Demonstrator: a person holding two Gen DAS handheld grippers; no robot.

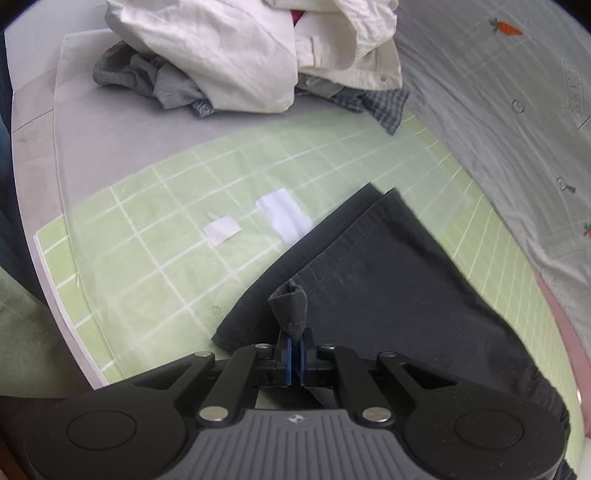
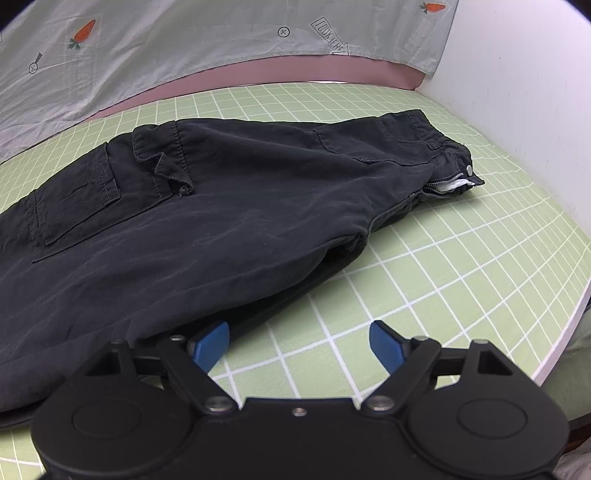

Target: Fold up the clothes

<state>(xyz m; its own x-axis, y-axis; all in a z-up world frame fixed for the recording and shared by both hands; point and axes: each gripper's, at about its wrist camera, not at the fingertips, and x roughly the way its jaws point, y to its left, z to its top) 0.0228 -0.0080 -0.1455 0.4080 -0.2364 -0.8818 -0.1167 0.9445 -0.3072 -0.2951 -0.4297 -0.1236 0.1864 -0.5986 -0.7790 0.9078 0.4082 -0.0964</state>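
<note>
Cargo trousers [image 2: 207,206] lay limp and light on the grid mat [image 2: 461,258]; left gripper [image 1: 294,354] pinched a hem corner, right gripper [image 2: 299,345] gaped beside the seat, likeliest second hold.

- The grey sheet [image 2: 184,48] carried a boxed arrow label [image 2: 330,36] with printed capitals, seemingly "LOOK HERE", though the letters were too skewed to read surely.
- A circled cross sign [image 2: 283,32] stood on the same sheet, with another at its left [image 2: 33,67].
- Orange carrot prints [image 2: 84,32] marked the sheet too.
- In the left wrist view, blurred outlined lettering [image 1: 573,88] on the sheet could not be read.
- A small logo [image 1: 295,419] sat on the left gripper's grey body, unreadable.
</note>
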